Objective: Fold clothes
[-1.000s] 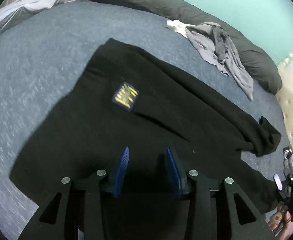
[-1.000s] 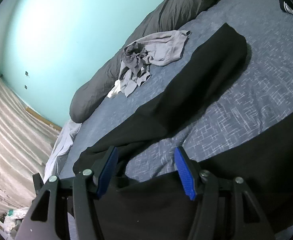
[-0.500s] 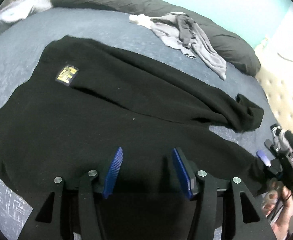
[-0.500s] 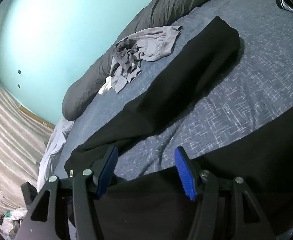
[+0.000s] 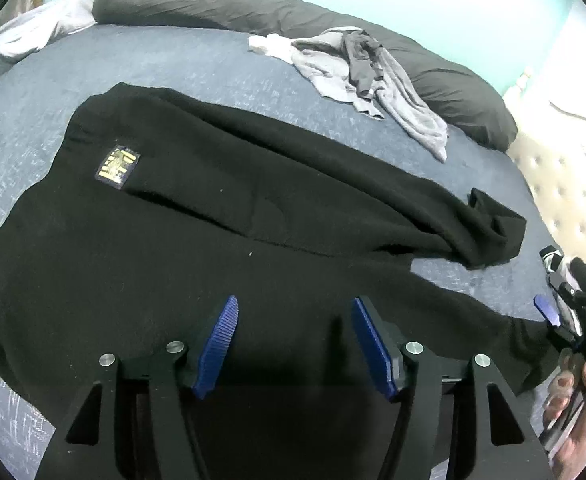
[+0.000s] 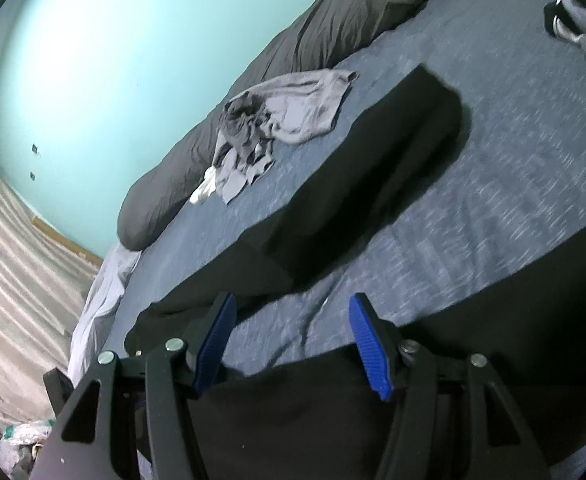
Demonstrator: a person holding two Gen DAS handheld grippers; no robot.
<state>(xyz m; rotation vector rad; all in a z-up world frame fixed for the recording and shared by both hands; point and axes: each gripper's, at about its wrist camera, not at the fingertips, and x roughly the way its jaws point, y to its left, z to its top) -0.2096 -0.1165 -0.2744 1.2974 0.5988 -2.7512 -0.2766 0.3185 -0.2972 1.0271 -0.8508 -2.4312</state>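
A black garment [image 5: 253, 208] with a yellow label [image 5: 117, 166] lies spread on the blue-grey bed [image 5: 197, 72]. One long part runs to a cuff at the right [image 5: 493, 232]. My left gripper [image 5: 295, 344] hovers low over the near part of the cloth; its jaws are opening and nothing is between them. My right gripper [image 6: 291, 346] stands open over the bedcover and the black cloth's near edge [image 6: 293, 400], with nothing held. The far black part [image 6: 373, 168] stretches ahead of it. In the left wrist view, the right gripper [image 5: 545, 314] and a hand [image 5: 573, 420] show at the garment's right end.
A heap of grey clothes [image 5: 357, 68] [image 6: 285, 120] with a white piece lies near a long dark pillow [image 5: 253, 4] at the wall. A tufted headboard [image 5: 565, 184] is at the right. Dark items [image 6: 573, 24] sit on the far bed corner.
The left gripper's jaws have spread wider, and it has shifted along the garment toward its middle. The right gripper has drifted a little, so the far black part looks nearer.
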